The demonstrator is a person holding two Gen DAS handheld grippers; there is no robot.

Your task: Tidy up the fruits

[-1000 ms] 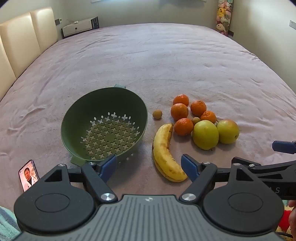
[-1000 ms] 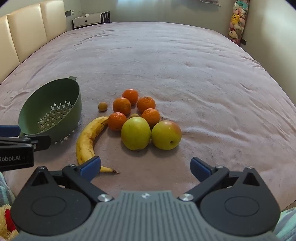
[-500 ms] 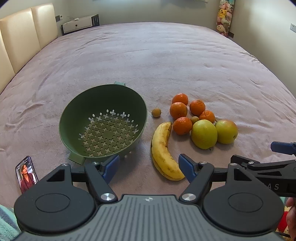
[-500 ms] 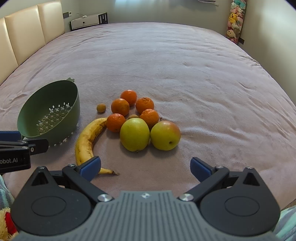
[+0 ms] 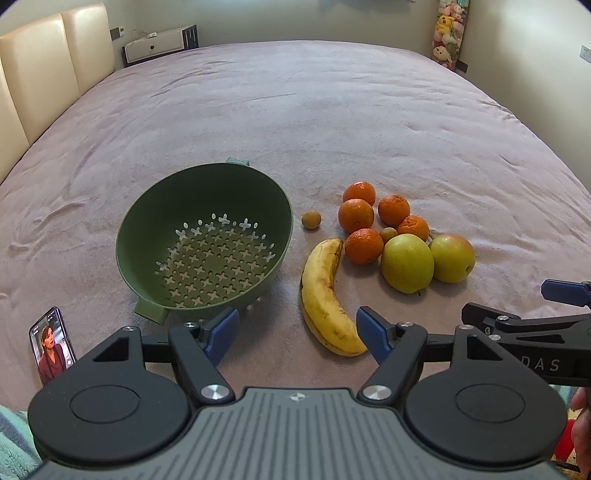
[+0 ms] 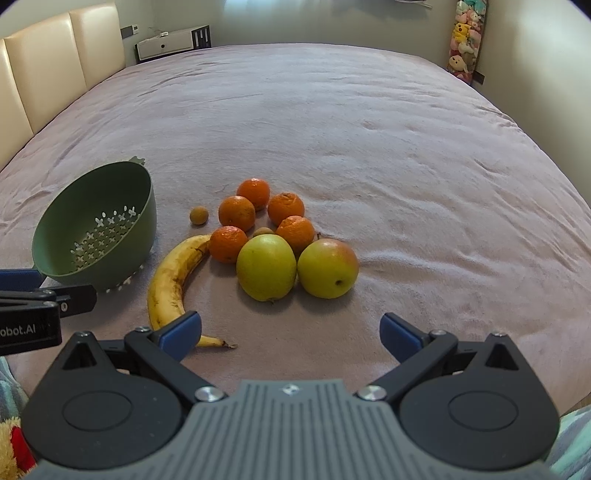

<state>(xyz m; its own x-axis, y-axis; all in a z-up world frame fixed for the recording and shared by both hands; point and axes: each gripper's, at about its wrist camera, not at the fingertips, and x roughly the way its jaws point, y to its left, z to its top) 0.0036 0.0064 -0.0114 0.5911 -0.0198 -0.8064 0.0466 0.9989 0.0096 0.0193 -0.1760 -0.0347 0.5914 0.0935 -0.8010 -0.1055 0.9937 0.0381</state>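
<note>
Both hand-held grippers, left (image 5: pixel 297 332) and right (image 6: pixel 290 332), hover released (nothing grasped) before the banana (image 5: pixel 327 295)

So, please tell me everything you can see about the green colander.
The green colander looks like matte plastic: a round bowl with cross-shaped and round holes in its bottom and a small tab handle at each end. It is empty, tilted toward the cameras, resting on the mauve blanket, left of the banana, not touching it.

Lit phone (image 5: pixel 51 345) on mauve bedspread (image 5: pixel 295 122), plush toys (image 5: pixel 447 35) beyond.
</note>
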